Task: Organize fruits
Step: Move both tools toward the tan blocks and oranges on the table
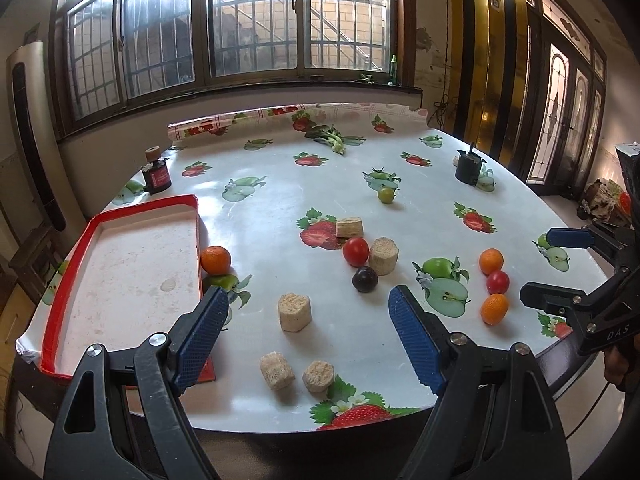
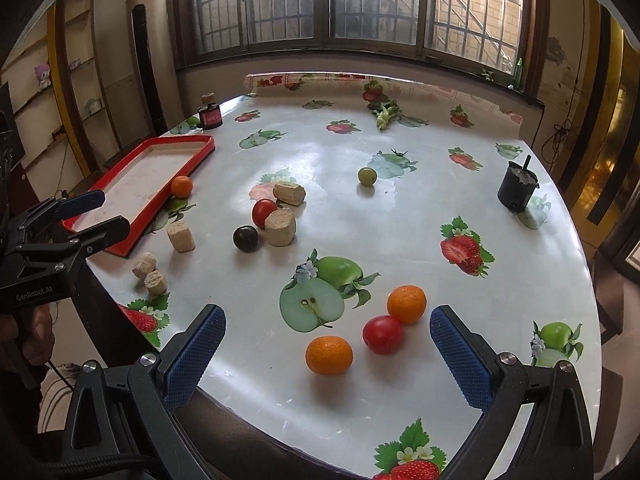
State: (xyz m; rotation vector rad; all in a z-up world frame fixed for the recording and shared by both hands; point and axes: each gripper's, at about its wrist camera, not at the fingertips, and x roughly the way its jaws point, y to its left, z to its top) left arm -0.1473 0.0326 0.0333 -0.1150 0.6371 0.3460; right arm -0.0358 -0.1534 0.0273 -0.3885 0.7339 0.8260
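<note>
Three oranges (image 2: 329, 354), two red tomatoes (image 2: 382, 334), a dark plum (image 2: 245, 238) and a green fruit (image 2: 367, 176) lie scattered on the worktop (image 2: 360, 240); red tray (image 2: 120, 246) empty.

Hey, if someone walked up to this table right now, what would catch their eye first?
Probably the red-rimmed tray at the table's left edge, empty, with one orange against its outer wall. Next, the bright cluster in front of the open right gripper: two oranges around a red tomato. Mid-table, a dark plum sits among beige puffed-rice blocks.
</note>
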